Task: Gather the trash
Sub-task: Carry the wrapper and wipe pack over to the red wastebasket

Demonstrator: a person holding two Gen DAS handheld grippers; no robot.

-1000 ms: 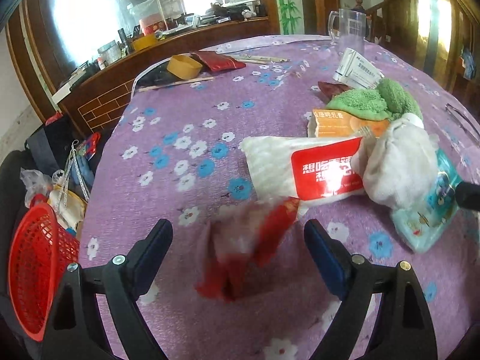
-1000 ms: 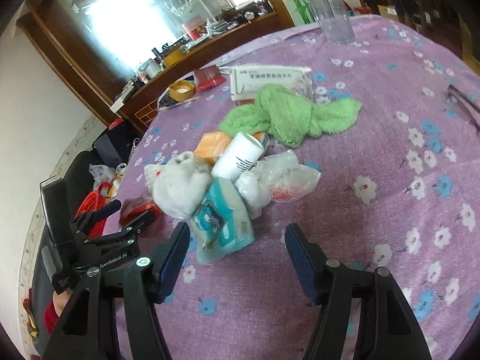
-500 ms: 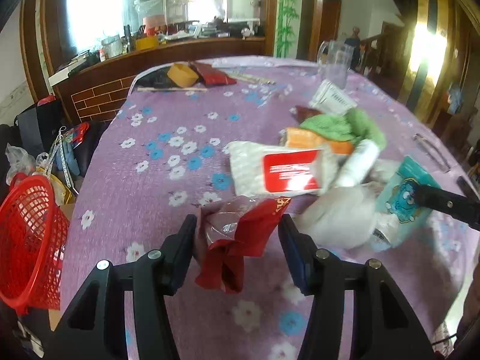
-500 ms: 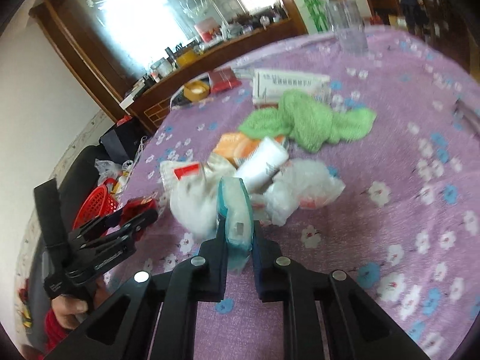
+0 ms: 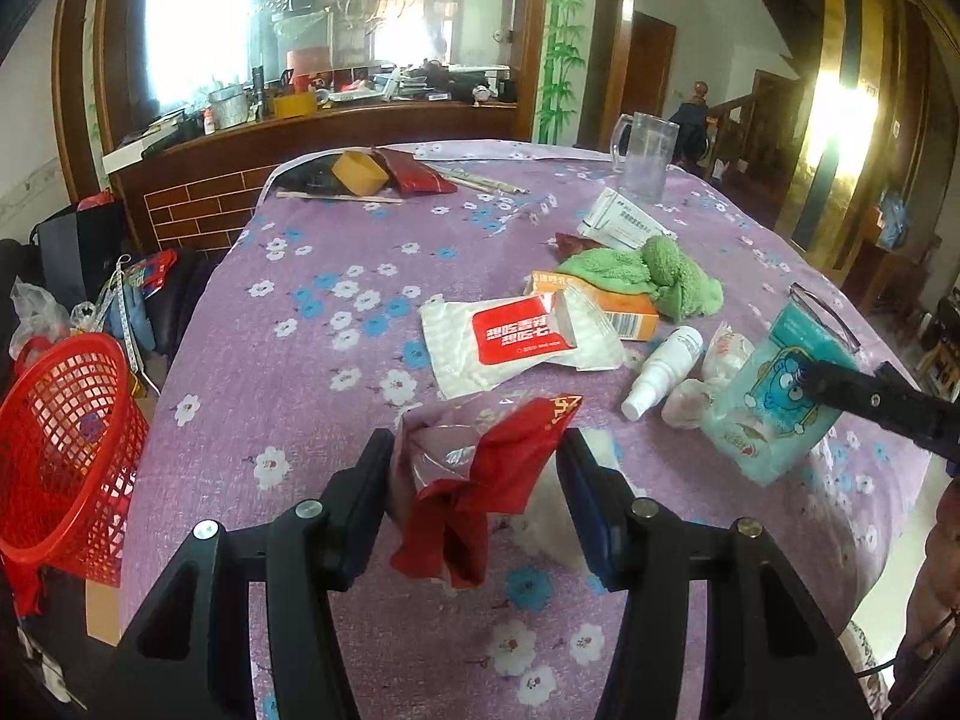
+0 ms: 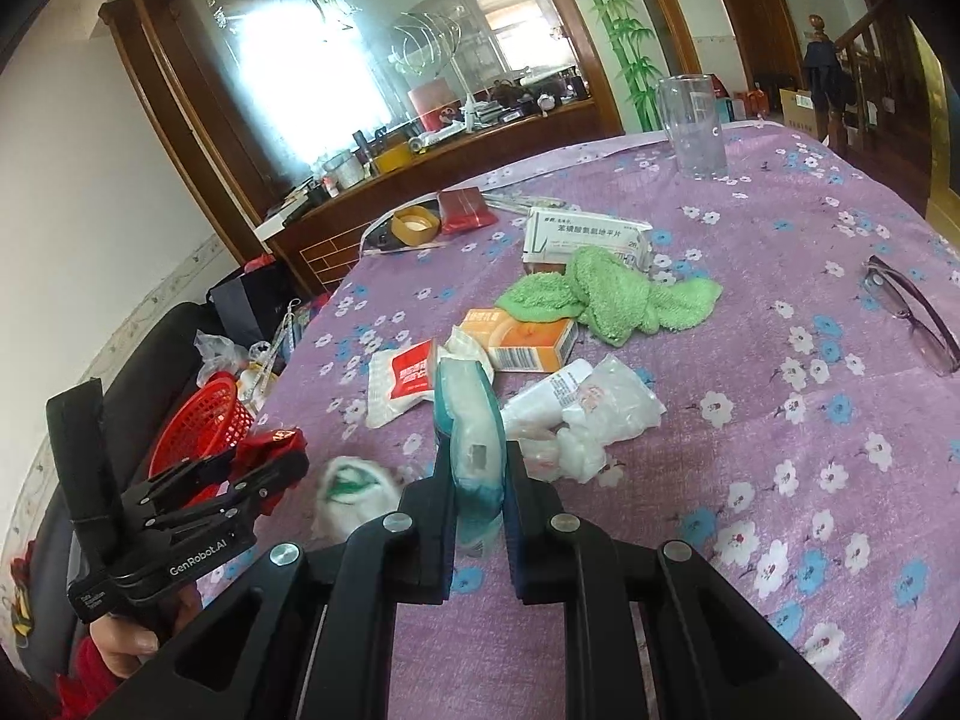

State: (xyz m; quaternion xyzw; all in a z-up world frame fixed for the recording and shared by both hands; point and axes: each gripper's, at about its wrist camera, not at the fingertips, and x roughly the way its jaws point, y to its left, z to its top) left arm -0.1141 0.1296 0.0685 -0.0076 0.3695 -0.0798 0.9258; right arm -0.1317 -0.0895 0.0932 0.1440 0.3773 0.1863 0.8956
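My left gripper (image 5: 477,486) is shut on a crumpled red and clear wrapper (image 5: 480,480) and holds it above the purple flowered tablecloth (image 5: 288,372). My right gripper (image 6: 477,486) is shut on a teal tissue pack (image 6: 471,426), lifted off the cloth; the pack also shows in the left wrist view (image 5: 774,396). On the cloth lie a white and red packet (image 5: 516,339), an orange box (image 6: 519,339), a white bottle (image 5: 660,372), a crumpled clear bag (image 6: 606,408) and a white wad (image 6: 348,492). A red mesh basket (image 5: 60,444) stands at the table's left.
A green cloth (image 6: 606,294), a white medicine box (image 6: 585,237), a clear mug (image 6: 693,126) and glasses (image 6: 912,312) lie on the table. A yellow tape roll (image 5: 360,171) and red pouch (image 5: 414,171) sit at the far edge. Bags (image 5: 90,300) crowd the floor left.
Both grippers closed, the left on the red wrapper and the right on the teal pack, and lifted them. A white wad that lay in the pile has dropped onto the cloth near the front.
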